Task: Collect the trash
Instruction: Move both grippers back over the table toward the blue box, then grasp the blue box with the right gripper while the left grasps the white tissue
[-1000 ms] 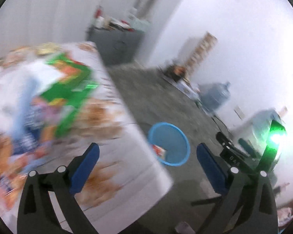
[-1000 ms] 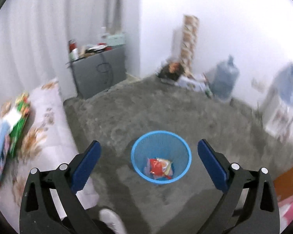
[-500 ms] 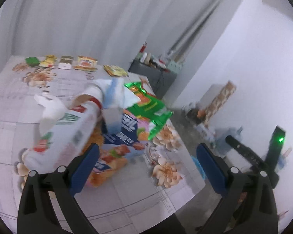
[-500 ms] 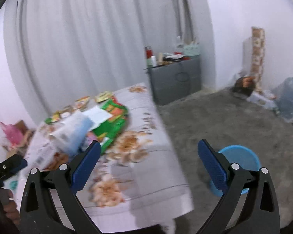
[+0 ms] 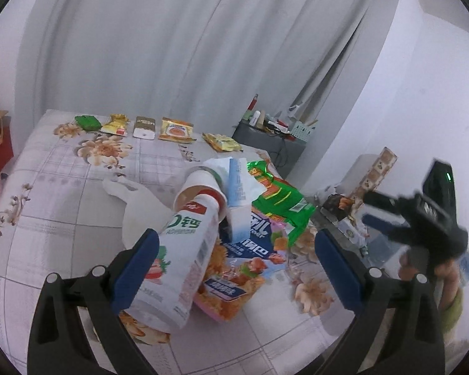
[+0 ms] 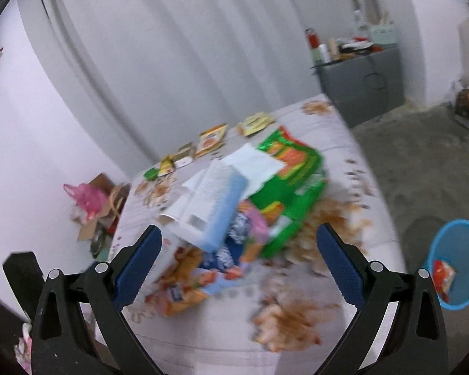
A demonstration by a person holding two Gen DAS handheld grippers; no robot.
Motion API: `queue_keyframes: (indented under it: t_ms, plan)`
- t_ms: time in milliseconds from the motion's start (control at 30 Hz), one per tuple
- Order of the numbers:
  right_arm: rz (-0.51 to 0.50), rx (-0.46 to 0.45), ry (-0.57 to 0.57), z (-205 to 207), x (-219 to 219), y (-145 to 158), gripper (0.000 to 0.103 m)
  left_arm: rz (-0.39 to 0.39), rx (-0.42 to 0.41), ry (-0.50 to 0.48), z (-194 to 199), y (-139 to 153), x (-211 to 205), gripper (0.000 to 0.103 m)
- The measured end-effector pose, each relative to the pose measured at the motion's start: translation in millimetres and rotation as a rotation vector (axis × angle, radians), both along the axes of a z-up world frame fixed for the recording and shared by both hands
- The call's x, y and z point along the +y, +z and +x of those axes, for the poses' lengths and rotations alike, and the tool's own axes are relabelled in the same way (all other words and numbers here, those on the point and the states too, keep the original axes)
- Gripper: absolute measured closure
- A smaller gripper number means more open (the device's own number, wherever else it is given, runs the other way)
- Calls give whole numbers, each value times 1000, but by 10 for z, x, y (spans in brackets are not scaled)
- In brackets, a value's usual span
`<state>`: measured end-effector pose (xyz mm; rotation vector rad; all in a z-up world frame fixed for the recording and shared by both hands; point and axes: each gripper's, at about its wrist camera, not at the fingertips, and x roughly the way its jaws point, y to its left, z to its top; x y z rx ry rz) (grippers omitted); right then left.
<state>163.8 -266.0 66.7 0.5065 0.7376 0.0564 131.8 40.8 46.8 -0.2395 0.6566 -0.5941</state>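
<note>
Left wrist view, left gripper [image 5: 234,262] fingers spread above trash pile [image 5: 234,218], right gripper [image 6: 239,261] likewise

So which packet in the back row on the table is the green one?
The green packet at the left end of the row; the other four beside it are yellow, brown-and-white or orange.
</note>
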Motion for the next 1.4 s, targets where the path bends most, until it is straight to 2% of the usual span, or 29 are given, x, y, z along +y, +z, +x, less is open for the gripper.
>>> queue_keyframes:
  t_ms: [267,533,700,900,1100,1267,1400]
  plan:
    - [10,101,84,766,409,-147,20,63,-61,27,22,-56,173,6]
    - [-73,178,74,1237,645,-295,25,-32,-7,145,336,-82,672,6]
    - [-135,229,68,1389,698,-407,30,-64,13,160,451,-112,774,13]
    - [-125,274,66,1369,609,-532,49,-90,35,113,593,-53,718,23]
    - [-101,265,53,1201,428,-531,56,-112,65,46,936,203,581,34]
    - [-78,258,31,1056,272,-526,59,-41,58,-9,1152,345,297,44]
    - [-47,264,13,925,128,-574,59,11,78,-66,1317,344,51,46]
